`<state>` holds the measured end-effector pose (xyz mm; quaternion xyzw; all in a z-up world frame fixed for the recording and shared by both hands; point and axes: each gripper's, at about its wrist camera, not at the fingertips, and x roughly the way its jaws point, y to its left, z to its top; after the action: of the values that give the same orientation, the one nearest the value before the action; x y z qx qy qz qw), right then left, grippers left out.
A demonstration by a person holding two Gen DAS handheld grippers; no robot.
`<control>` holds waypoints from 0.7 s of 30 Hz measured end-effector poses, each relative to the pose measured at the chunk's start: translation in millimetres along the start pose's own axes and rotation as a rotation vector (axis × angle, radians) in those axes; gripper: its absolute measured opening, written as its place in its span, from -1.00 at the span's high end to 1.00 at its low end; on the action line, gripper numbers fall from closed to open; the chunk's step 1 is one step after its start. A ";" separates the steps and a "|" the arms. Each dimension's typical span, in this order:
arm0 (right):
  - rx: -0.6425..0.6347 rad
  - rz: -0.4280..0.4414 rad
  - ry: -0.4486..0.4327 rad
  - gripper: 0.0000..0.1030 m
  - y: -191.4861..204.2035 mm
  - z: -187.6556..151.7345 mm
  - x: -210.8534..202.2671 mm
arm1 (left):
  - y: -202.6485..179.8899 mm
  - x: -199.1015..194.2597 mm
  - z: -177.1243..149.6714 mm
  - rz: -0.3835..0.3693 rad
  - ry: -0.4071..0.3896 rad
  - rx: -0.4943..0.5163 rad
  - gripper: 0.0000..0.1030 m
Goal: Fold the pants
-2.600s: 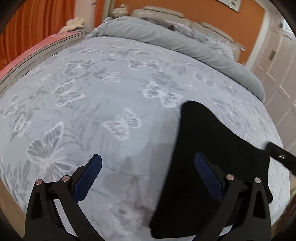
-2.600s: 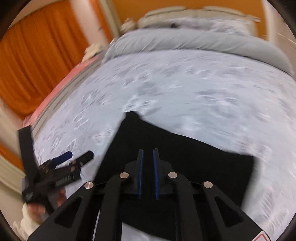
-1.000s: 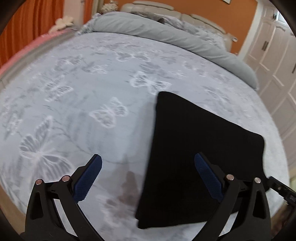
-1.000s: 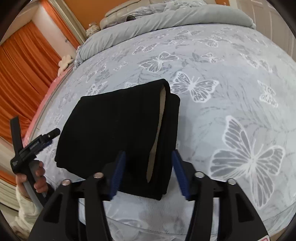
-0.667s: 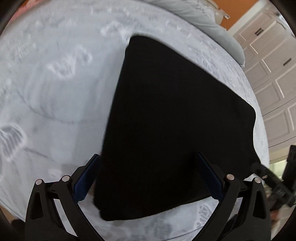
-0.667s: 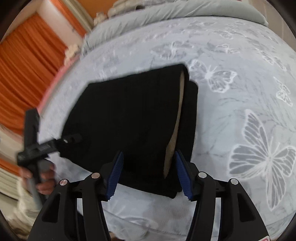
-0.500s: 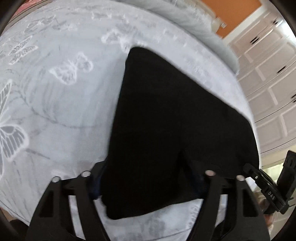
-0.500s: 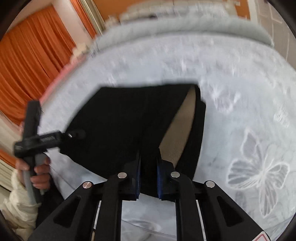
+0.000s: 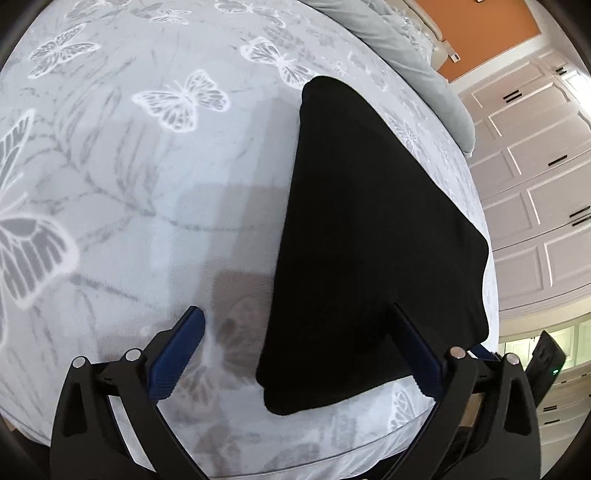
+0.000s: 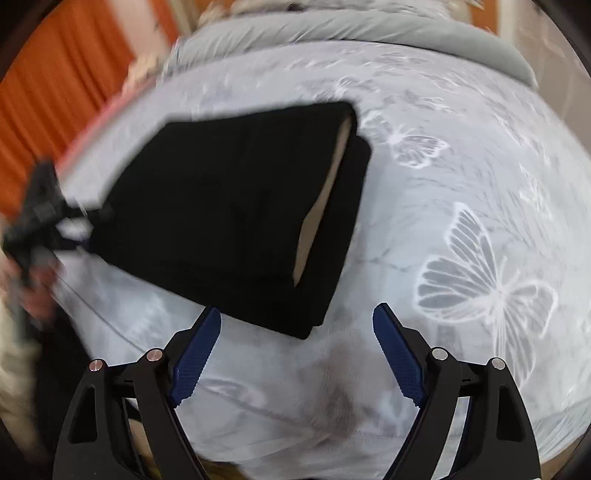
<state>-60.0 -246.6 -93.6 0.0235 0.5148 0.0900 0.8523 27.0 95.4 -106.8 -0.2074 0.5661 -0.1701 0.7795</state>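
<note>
Both grippers now stand wide and hold nothing; half a second ago the right gripper (image 10: 297,354) was pinched shut on the near edge of the pants (image 10: 229,206), and the left gripper (image 9: 297,356) was narrowed over them; both have since let go and drawn back. The pants lie as a compact black rectangle near the foot edge of the bed (image 9: 155,192), a pale lining showing at the open side in the right wrist view; that release suggests the last fold is laid and the task is close to done, perhaps wanting only a smoothing. Around it: a rolled grey duvet (image 10: 369,26) at the head, orange curtains (image 10: 74,70), white wardrobe doors (image 9: 535,177); nothing lies across the pants.
</note>
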 end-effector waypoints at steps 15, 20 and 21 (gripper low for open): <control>0.198 0.017 -0.025 0.38 -43.9 -3.7 -10.3 | -5.5 -13.3 -4.8 0.049 -0.051 0.061 -0.88; 0.297 0.154 -0.205 -0.09 -58.2 8.9 -46.5 | -10.2 -17.0 0.9 0.012 -0.064 0.059 -0.90; 0.307 0.183 -0.226 -0.09 -55.8 11.1 -49.9 | -12.4 -10.6 3.0 0.030 -0.053 0.067 -0.88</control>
<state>-65.6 -309.8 -52.2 0.2095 0.4191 0.0844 0.8794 26.3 90.5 -91.0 -0.1771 0.5424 -0.1717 0.8031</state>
